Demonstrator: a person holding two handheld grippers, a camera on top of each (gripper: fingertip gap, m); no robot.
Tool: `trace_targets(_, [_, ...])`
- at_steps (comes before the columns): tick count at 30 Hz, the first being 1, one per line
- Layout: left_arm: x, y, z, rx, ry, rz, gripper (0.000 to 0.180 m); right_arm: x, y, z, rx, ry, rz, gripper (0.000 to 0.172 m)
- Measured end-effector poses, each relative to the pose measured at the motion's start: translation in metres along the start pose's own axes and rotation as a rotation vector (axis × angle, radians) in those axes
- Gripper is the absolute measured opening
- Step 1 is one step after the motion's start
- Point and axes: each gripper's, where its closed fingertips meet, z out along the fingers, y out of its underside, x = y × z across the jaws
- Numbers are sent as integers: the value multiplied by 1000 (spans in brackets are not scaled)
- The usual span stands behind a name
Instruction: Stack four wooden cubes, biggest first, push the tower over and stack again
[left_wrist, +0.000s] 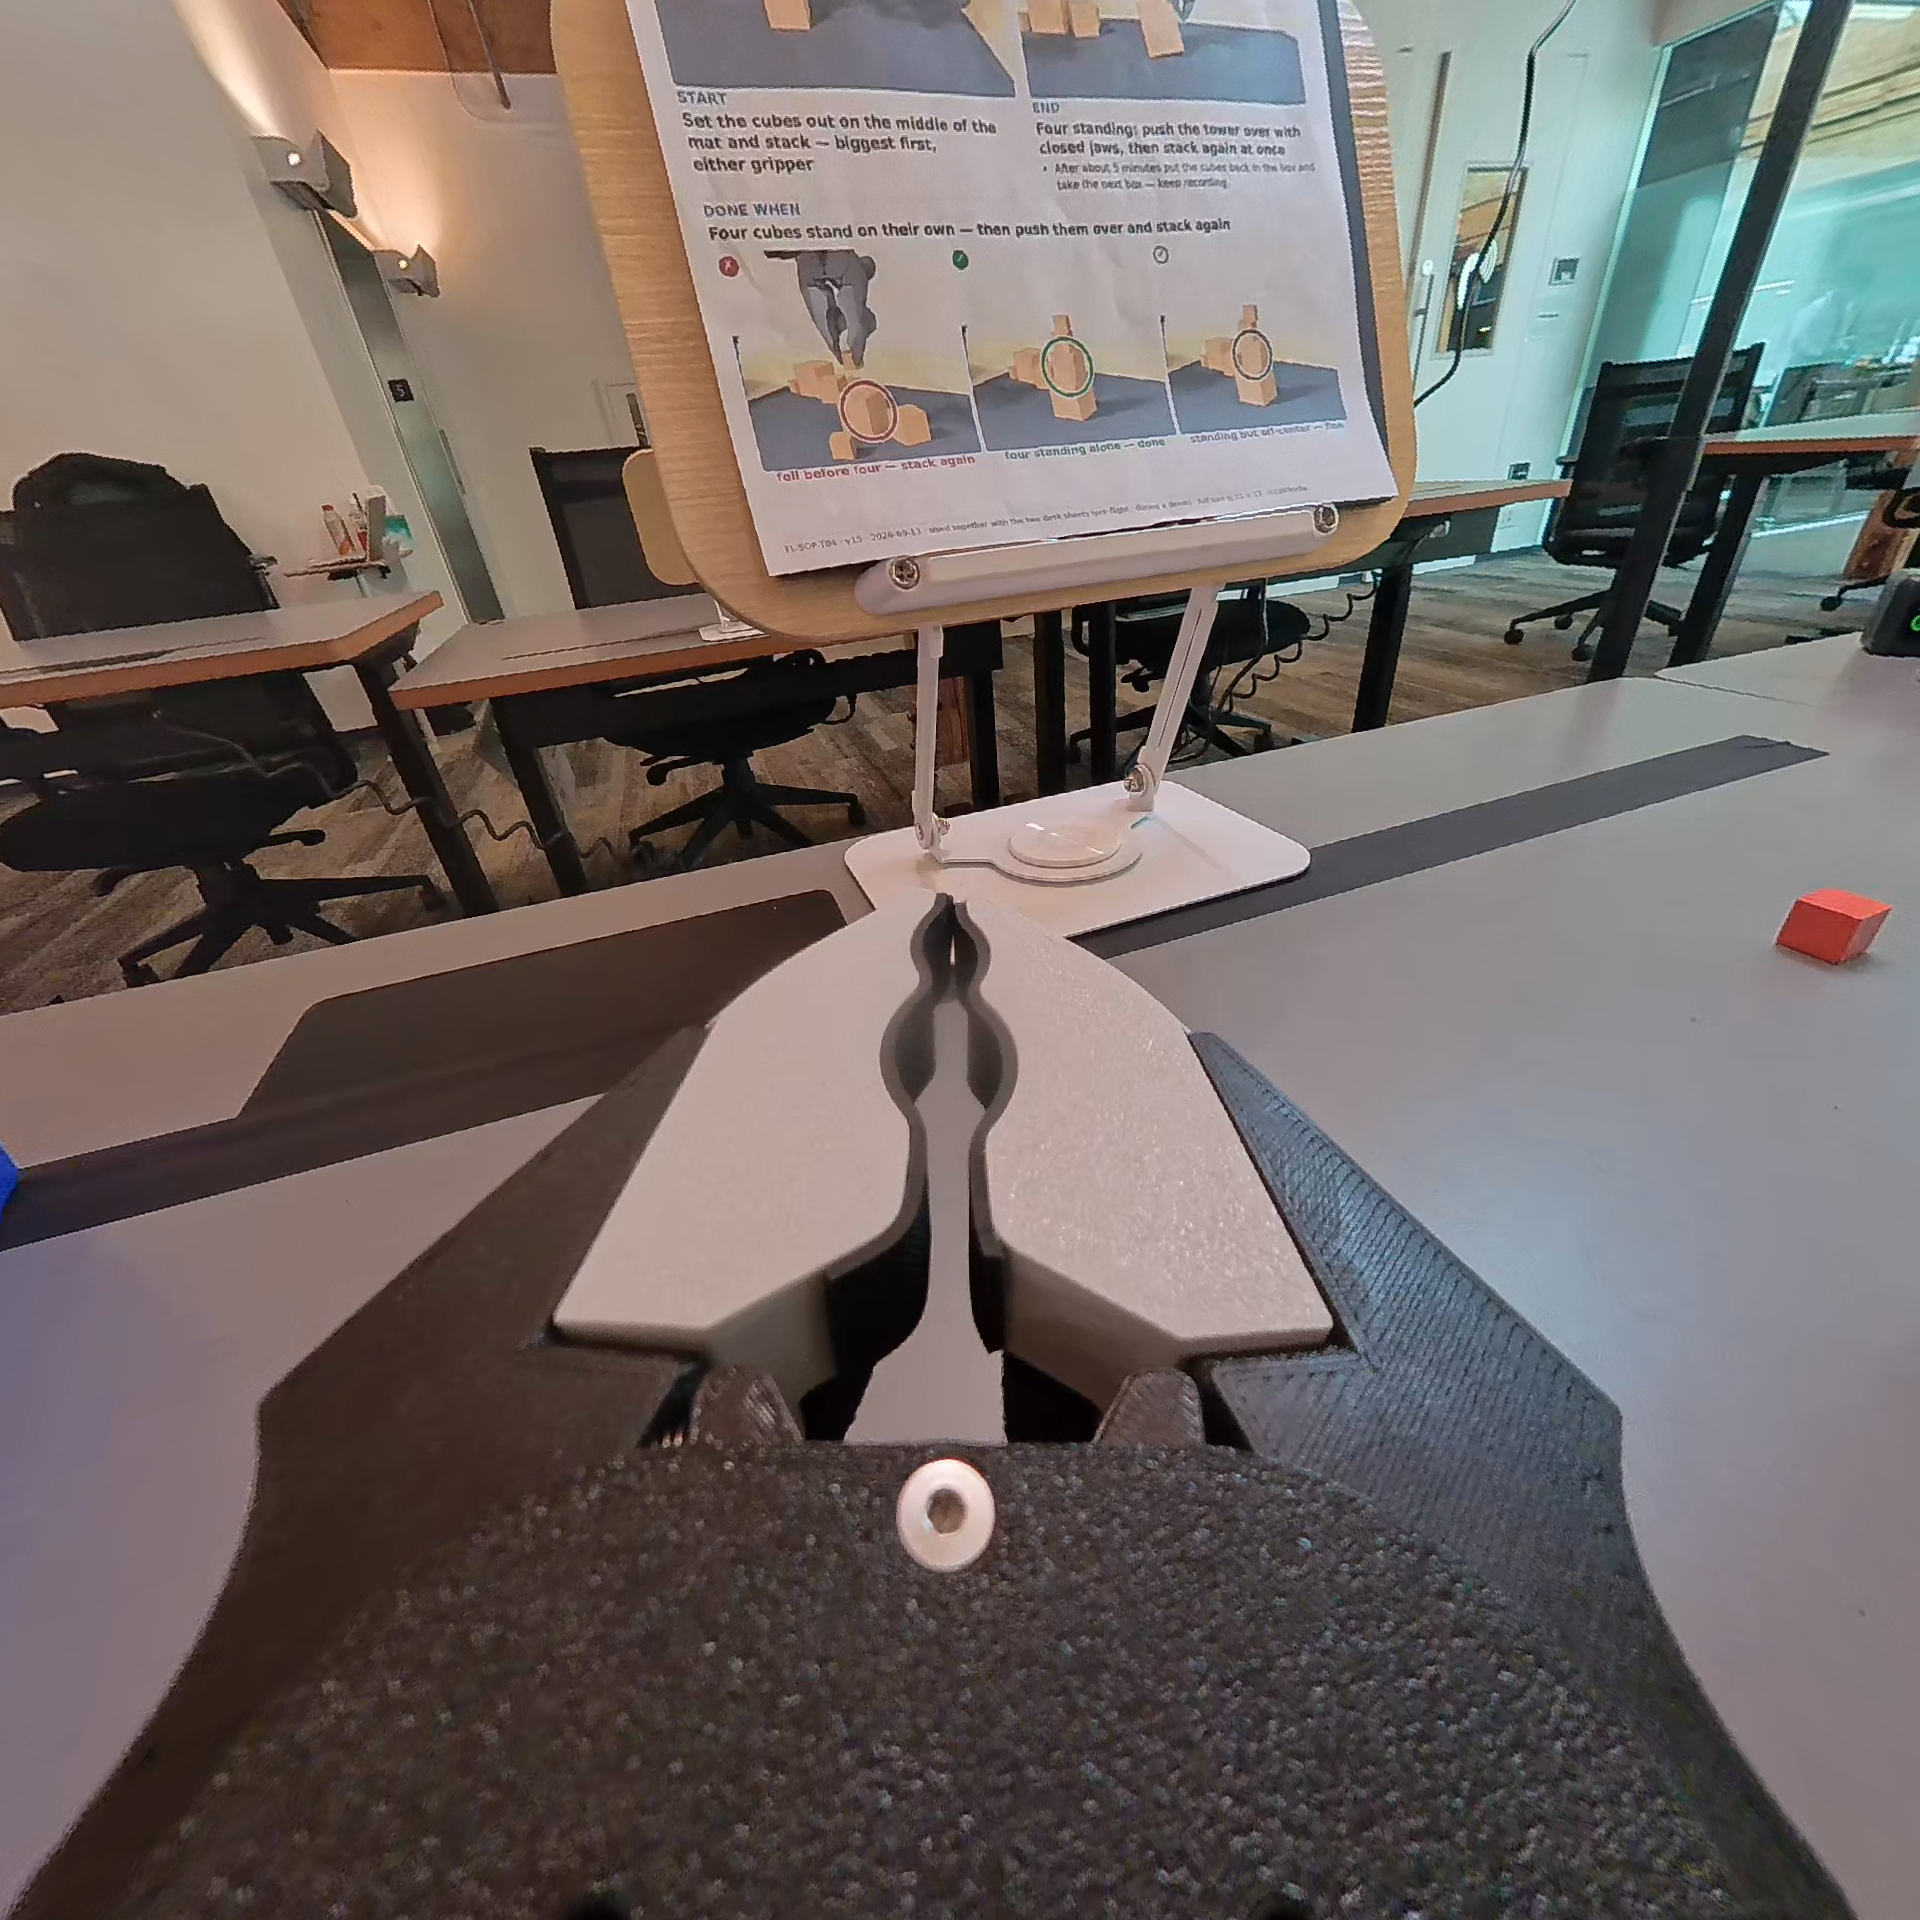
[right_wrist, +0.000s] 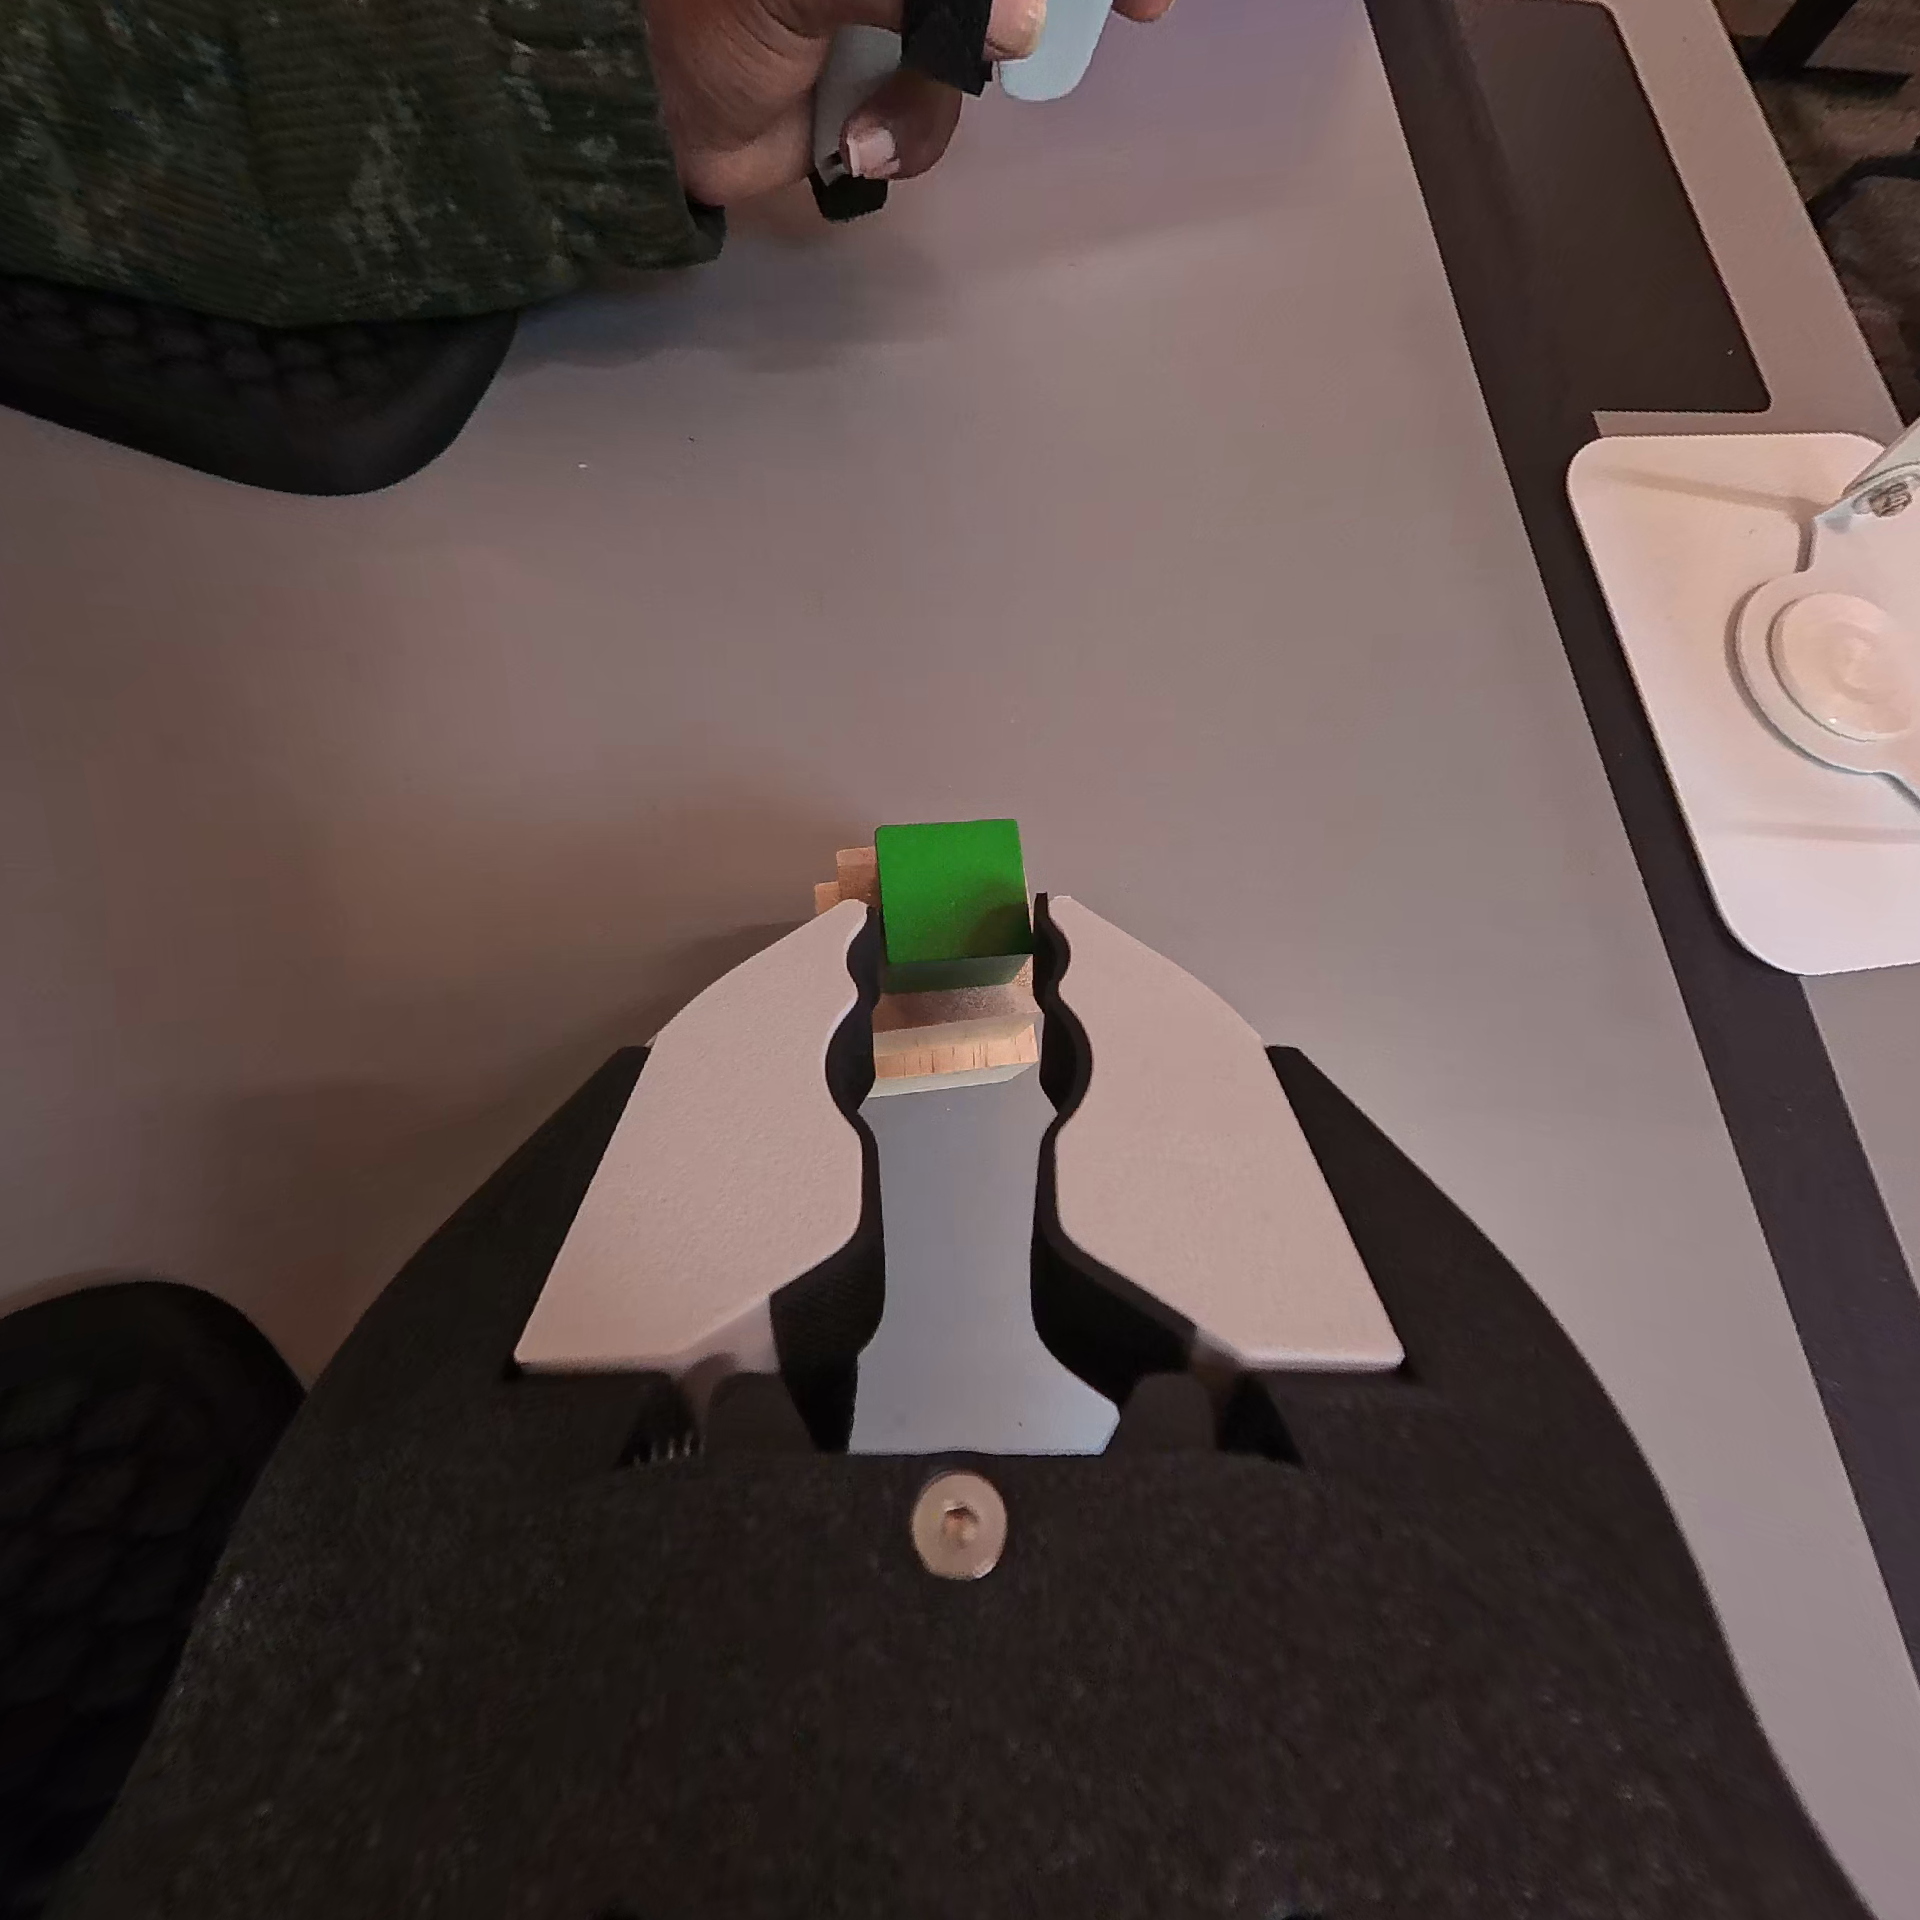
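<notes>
One green cube (right_wrist: 948, 902) sits on a stack of plain wooden blocks (right_wrist: 954, 1044), at least two of them, the lower ones partly hidden behind it. One red cube (left_wrist: 1832, 925) lies alone, well to the right of the white stand base (left_wrist: 1081, 857). That base carries one wooden board (left_wrist: 997, 312) on two thin white struts, with one printed sheet (left_wrist: 997, 260) of pictures and writing clipped to it.

The worktop (right_wrist: 935, 571) is pale grey with a dark strip (left_wrist: 1507, 821) running past the stand base. Behind the base the room holds several desks and black office chairs on a wood-patterned floor, with glass partitions to the right.

The left tongs (left_wrist: 952, 928) are pressed together with nothing between them, their tips just in front of the stand base and above the worktop. The right tongs (right_wrist: 951, 920) stand partly apart around the green cube, well to the left of the stand base in their own view; the left pad lies against the cube's side, while a thin sliver shows between the right pad and the cube, so whether they clamp it cannot be told. A hand (right_wrist: 821, 94) with a green sleeve grips the other tool's handle farther back.
</notes>
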Motion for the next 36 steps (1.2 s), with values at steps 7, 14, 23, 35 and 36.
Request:
trace_targets(7, [-1, 0, 0, 0, -1, -1, 0, 25, -10, -27, 113, 73, 53, 36])
trace_targets(14, [-1, 1, 0, -1, 0, -1, 0, 101, 63, -49, 18, 339, 262, 36])
trace_targets(23, [-1, 4, 1, -11, -1, 2, 0, 127, 138, -20, -128, 381, 333, 43])
trace_targets(35, [-3, 5, 2, -16, 1, -5, 0, 141, 159, -2, -225, 199, 203, 33])
trace_targets(36, [-3, 6, 2, -17, 2, -6, 0, 140, 158, -2, -210, 182, 215, 22])
